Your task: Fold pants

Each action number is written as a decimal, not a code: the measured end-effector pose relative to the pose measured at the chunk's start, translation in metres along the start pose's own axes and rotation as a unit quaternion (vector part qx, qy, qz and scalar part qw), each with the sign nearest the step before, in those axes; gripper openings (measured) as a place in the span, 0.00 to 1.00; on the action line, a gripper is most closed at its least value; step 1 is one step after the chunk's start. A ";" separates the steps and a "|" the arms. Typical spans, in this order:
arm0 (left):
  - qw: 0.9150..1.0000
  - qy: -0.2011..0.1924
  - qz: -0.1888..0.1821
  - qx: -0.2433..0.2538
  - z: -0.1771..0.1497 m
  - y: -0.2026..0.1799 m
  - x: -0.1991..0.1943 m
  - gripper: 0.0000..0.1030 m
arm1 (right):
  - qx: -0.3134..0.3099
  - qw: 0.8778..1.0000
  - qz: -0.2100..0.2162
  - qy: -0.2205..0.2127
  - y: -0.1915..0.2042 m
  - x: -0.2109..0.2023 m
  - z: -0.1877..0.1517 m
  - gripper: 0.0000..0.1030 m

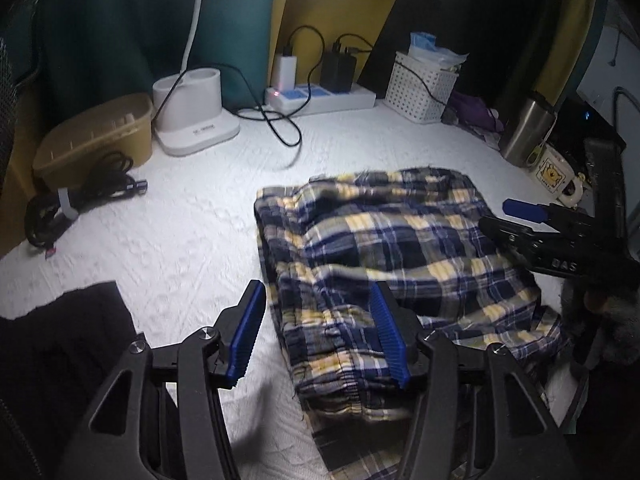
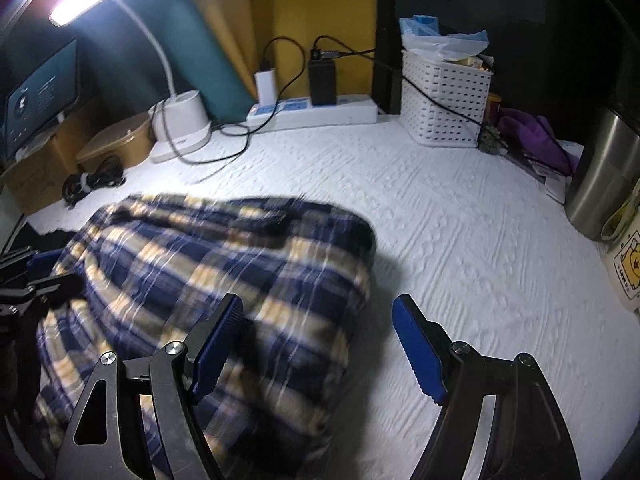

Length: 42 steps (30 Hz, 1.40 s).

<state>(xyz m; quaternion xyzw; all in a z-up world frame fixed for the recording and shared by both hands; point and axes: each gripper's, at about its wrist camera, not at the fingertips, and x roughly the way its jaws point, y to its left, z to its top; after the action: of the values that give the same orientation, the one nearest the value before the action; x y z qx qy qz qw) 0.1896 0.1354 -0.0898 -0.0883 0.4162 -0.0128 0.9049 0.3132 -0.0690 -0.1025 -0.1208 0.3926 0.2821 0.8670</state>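
The plaid pants [image 1: 392, 264], navy, yellow and white, lie folded in a bundle on the white textured cover [image 1: 192, 224]. My left gripper [image 1: 318, 294] is open and empty, its jaws straddling the bundle's near left edge. The right gripper [image 1: 500, 216] shows at the right in the left wrist view, over the bundle's right side. In the right wrist view the pants [image 2: 208, 272] are blurred at the left. My right gripper [image 2: 320, 308] is open and empty above the bundle's right edge. The left gripper [image 2: 36, 272] shows at the far left.
At the back stand a white lamp base [image 1: 192, 116], a power strip [image 1: 320, 98] with chargers and cables, a white basket [image 1: 424, 88], a tan box [image 1: 96, 136] and a steel cup [image 1: 528, 128]. A mug [image 1: 556, 176] stands at right. Black cloth [image 1: 64, 344] lies near left.
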 end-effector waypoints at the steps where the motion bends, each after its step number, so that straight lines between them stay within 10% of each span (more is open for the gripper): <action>1: 1.000 0.004 0.002 -0.001 -0.002 0.001 0.001 0.53 | -0.002 1.000 0.001 0.003 0.002 0.000 -0.003 0.77; 22: 0.999 -0.021 0.025 -0.003 -0.006 0.011 -0.014 0.52 | 0.036 0.998 -0.044 0.004 -0.037 -0.030 -0.043 0.77; 39: 1.000 0.003 0.008 0.006 -0.039 -0.014 -0.020 0.52 | -0.010 1.000 -0.019 0.023 0.005 -0.051 -0.093 0.77; 42: 1.000 0.010 0.007 0.010 -0.043 -0.017 -0.018 0.52 | 0.003 1.000 0.004 0.028 0.002 -0.053 -0.105 0.62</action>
<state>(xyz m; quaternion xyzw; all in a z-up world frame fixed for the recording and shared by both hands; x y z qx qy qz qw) 0.1460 0.1134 -0.1012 -0.0760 0.4259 -0.0120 0.9015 0.2197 -0.1337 -0.1329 -0.1247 0.4178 0.2813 0.8549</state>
